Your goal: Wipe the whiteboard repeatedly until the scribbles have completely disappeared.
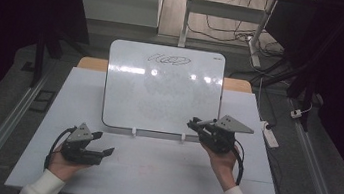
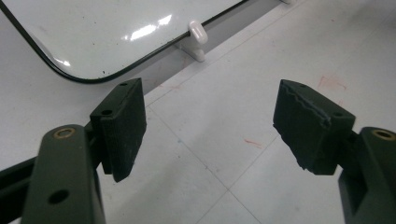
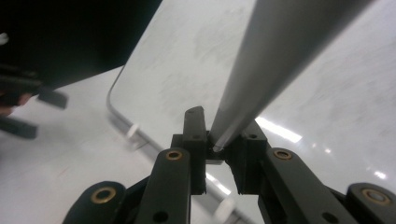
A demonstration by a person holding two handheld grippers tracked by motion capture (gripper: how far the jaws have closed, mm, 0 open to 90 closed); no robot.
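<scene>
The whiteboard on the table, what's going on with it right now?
A person holds a gripper in each hand at a table. The right gripper is shut on a grey marker-like stick near the lower right of the whiteboard, which has a scribble at its top. The left gripper is open over the table.

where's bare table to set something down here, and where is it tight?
Free: the table strip between the left gripper and the right gripper, in front of the whiteboard; also the margins left and right of the whiteboard. Tight: by the whiteboard's lower right corner, where the right gripper holds a grey pen-like rod over the whiteboard.
</scene>
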